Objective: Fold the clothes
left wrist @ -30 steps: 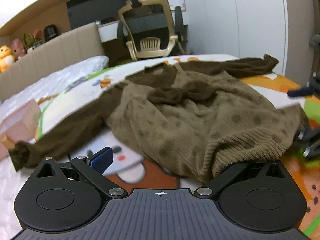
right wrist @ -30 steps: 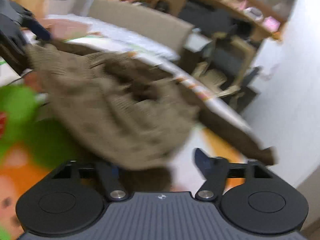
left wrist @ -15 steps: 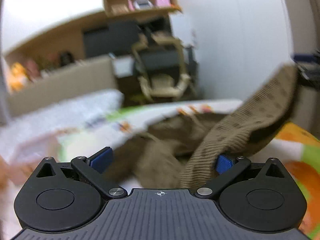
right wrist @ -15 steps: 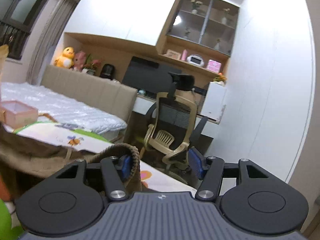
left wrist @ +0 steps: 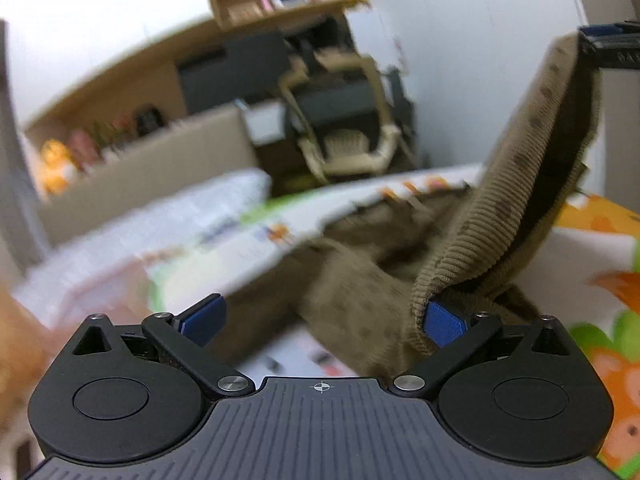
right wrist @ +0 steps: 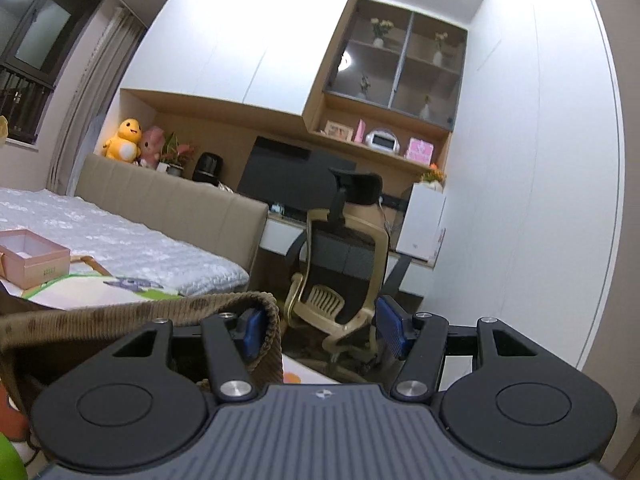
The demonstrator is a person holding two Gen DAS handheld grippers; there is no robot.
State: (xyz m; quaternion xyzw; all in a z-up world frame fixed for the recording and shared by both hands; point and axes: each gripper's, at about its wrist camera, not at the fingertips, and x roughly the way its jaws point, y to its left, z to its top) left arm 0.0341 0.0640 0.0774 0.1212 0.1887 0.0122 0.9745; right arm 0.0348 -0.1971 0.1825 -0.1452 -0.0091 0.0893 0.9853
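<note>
A brown knit sweater with dark dots (left wrist: pixel 472 248) is lifted by its ribbed hem off the cartoon-print mat (left wrist: pixel 600 304). My left gripper (left wrist: pixel 324 320) stands wide open; the hem hangs hooked over its right blue pad (left wrist: pixel 442 324). My right gripper (right wrist: pixel 320 330) is also open, with the hem (right wrist: pixel 168 312) looped over its left blue pad (right wrist: pixel 252 330). The right gripper's tip shows in the left wrist view (left wrist: pixel 612 46) at the raised end of the hem. The sweater's lower body still rests on the mat.
A bed with a white quilt (right wrist: pixel 132 244) and beige headboard (right wrist: pixel 172 204) lies to the left. A pink open box (right wrist: pixel 34 258) sits on the bed. A beige office chair (right wrist: pixel 344 276) and desk stand behind. White wardrobe wall on the right.
Both grippers have risen with the sweater hem, lifting it off the mat. The hem now stretches taut between them, and the right wrist view has levelled toward the room.
</note>
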